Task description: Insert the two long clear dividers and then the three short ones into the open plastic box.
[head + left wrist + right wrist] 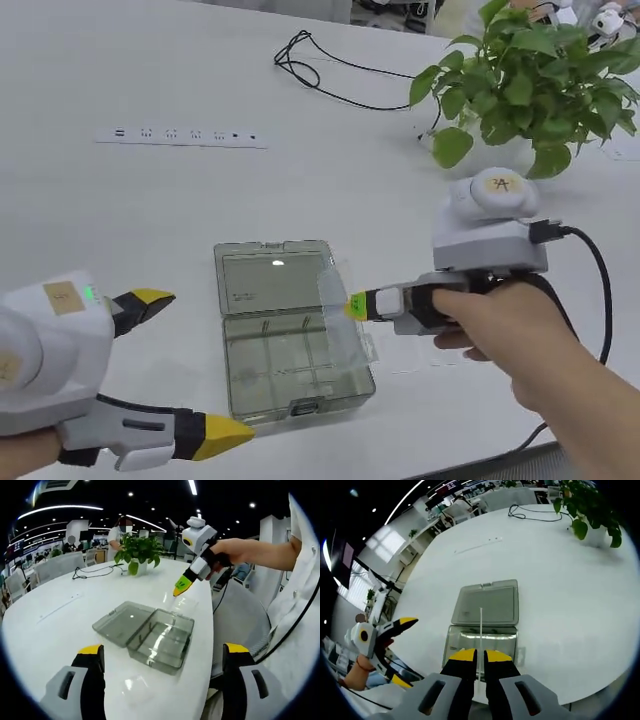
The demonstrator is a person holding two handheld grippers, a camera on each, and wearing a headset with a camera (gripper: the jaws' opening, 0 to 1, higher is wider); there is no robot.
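Note:
The open clear plastic box (296,372) lies mid-table with its lid (272,279) folded back flat. My right gripper (356,306) is shut on a clear divider (341,310), held upright over the box's right side. In the right gripper view the divider (480,630) shows edge-on as a thin line running from the gripper (480,656) over the box (481,639). My left gripper (188,365) hangs open and holds nothing, left of the box. In the left gripper view the box (160,637) lies beyond the spread jaws and the right gripper (181,585) hovers above its far edge.
A faint clear piece (520,656) lies on the table beside the box's right wall. A power strip (182,136) lies at the back left, a black cable (330,80) and a potted plant (530,90) at the back right. The table's near edge (470,462) runs close below the box.

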